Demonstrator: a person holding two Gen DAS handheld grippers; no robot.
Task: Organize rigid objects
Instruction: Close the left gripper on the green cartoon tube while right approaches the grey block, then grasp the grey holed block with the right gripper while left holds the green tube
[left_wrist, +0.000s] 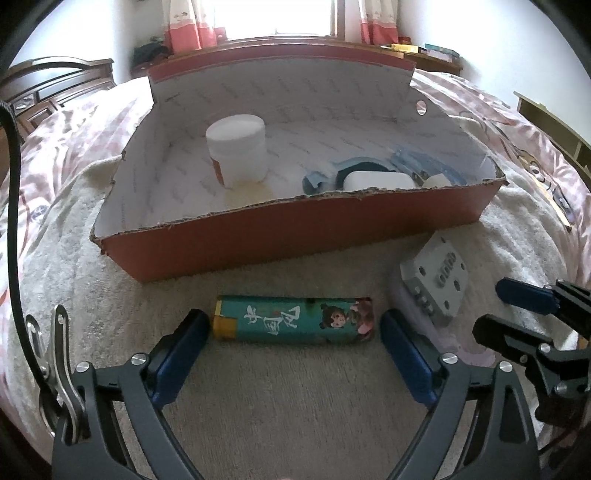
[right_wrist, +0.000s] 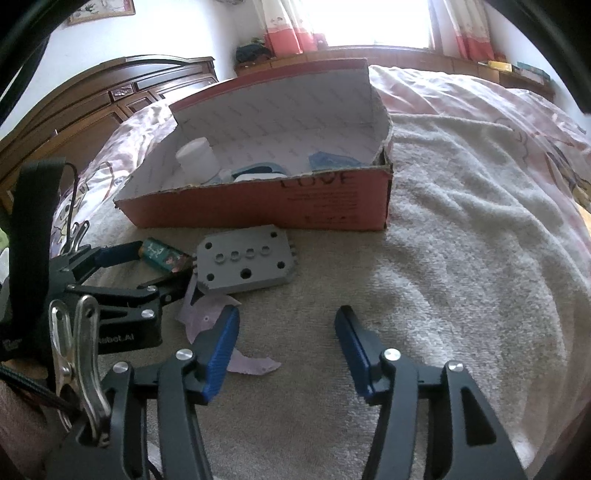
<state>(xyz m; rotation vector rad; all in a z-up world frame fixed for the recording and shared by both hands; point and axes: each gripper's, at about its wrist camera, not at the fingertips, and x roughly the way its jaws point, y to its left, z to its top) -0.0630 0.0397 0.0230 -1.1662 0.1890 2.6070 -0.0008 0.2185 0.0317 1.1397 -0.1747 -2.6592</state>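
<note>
On the towel-covered bed (left_wrist: 258, 406), the left gripper (left_wrist: 295, 328) stands wide open around the teal tube (left_wrist: 295, 324), its pads just off each end and gripping nothing. Just right of the tube lies the grey block (left_wrist: 436, 282) on a purple scrap (right_wrist: 207, 317). Farther right, the right gripper (right_wrist: 286, 332) hangs half open and empty. Behind them sits the red box (left_wrist: 258, 243), holding a white jar (left_wrist: 238, 147) and blue items.
</note>
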